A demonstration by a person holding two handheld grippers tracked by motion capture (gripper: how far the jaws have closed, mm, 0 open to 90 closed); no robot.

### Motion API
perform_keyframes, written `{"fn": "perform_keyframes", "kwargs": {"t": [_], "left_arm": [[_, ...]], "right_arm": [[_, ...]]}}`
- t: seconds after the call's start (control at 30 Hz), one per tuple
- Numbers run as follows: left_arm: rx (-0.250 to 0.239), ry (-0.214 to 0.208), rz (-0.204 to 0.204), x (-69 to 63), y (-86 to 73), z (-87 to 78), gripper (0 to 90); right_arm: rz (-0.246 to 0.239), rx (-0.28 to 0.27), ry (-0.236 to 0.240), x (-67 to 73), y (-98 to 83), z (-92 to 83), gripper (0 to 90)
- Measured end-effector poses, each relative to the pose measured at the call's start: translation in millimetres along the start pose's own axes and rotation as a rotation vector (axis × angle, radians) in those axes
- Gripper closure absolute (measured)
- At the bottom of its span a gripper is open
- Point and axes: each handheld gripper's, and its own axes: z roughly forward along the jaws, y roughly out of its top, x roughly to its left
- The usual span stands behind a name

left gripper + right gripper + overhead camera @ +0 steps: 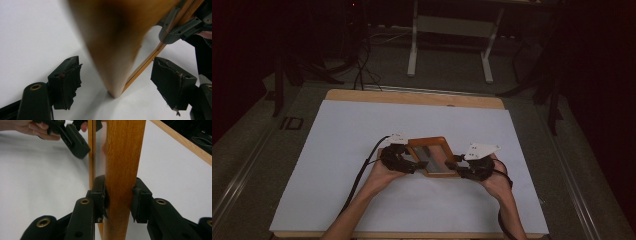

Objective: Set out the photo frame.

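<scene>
Wood frame (432, 156) sits near the middle of the white sheet (337, 165) covering the table (412, 97), toward the near edge, its long axis running from far left to near right. It looks propped up rather than lying flat (the high view is too dim to be sure), and the panel inside it is hard to make out.

At its right end the right gripper (119, 199) is clamped on a frame bar, pads pressing both faces. At the left end the left gripper (115, 85) has its jaws apart, straddling a blurred corner of the frame without touching it. The frame's upper part is cut off in both gripper views.
</scene>
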Motion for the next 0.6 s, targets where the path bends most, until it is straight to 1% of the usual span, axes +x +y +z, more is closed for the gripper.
{"fn": "perform_keyframes", "kwargs": {"t": [0.1, 0.17, 0.2, 0.27, 0.37, 0.47, 0.6], "left_arm": [[0.007, -0.007, 0.011, -2.8, 0.4, 6.5, 30.3], [0.009, -0.005, 0.022, -5.0, 0.1, 9.1, 36.0], [0.01, 0.013, 0.028, -6.5, 0.0, 9.9, 38.1], [0.01, 0.018, 0.026, -7.4, 0.2, 9.8, 40.6], [0.01, 0.016, 0.024, -7.6, 0.6, 9.4, 43.6], [0.009, 0.016, 0.032, -9.8, 1.0, 9.0, 45.8], [0.008, 0.021, 0.033, -11.1, 1.4, 9.2, 46.7]], "right_arm": [[0.004, -0.004, -0.001, -0.4, -0.6, 0.0, 68.0], [0.01, -0.006, -0.001, -0.9, -1.2, 0.0, 67.9], [0.012, -0.007, 0.0, -1.2, -1.5, 0.0, 67.9], [0.018, -0.001, -0.003, -2.1, -2.2, -0.4, 67.4], [0.035, 0.009, -0.004, -4.1, -3.2, -0.6, 66.5], [0.048, 0.01, 0.002, -6.0, -5.4, -1.4, 65.9], [0.051, 0.014, 0.0, -6.7, -6.0, -1.5, 65.2]]}}
